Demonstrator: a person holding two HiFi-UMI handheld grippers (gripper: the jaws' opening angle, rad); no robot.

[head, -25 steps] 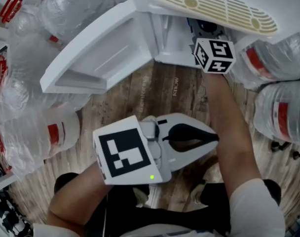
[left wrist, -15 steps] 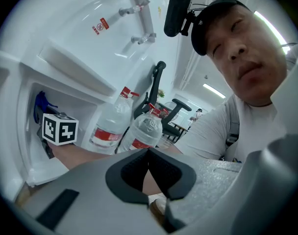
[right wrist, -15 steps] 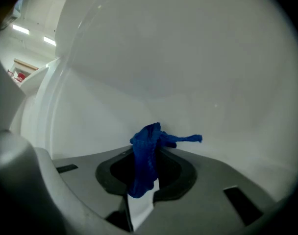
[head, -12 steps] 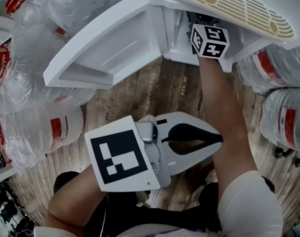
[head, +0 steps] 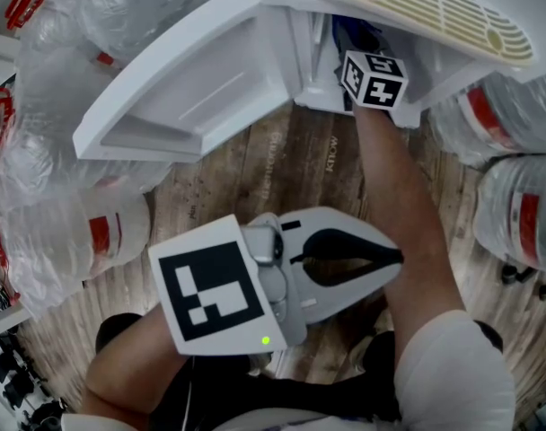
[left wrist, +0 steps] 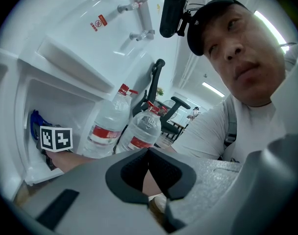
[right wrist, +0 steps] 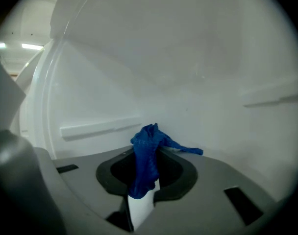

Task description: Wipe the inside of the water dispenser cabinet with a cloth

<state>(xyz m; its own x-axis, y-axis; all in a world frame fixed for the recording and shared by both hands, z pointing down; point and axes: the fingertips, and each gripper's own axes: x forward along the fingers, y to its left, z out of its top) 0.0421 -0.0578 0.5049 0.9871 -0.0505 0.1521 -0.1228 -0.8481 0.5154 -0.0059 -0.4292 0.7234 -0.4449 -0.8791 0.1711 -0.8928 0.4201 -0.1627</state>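
The white water dispenser cabinet [head: 313, 74] stands with its door [head: 192, 88] swung open to the left. My right gripper [right wrist: 151, 150] reaches inside it, shut on a blue cloth [right wrist: 145, 163] that bunches up over the jaw tips against the white back wall [right wrist: 188, 72]. In the head view only its marker cube [head: 374, 79] and a bit of the blue cloth [head: 345, 32] show at the opening. My left gripper [head: 397, 259] hangs low in front of the person's knees, shut with nothing in it, pointing toward the right forearm [head: 399, 205].
Large water bottles lie to the left [head: 66, 232] and right [head: 515, 214] of the dispenser on the wooden floor [head: 255, 178]. The slotted drip tray [head: 417, 12] juts out above the opening. A narrow ledge [right wrist: 100, 126] runs along the cabinet's inner wall.
The right gripper's marker cube has slid a little leftward and further into the cabinet opening with the cloth. The left gripper has stayed in about the same place.
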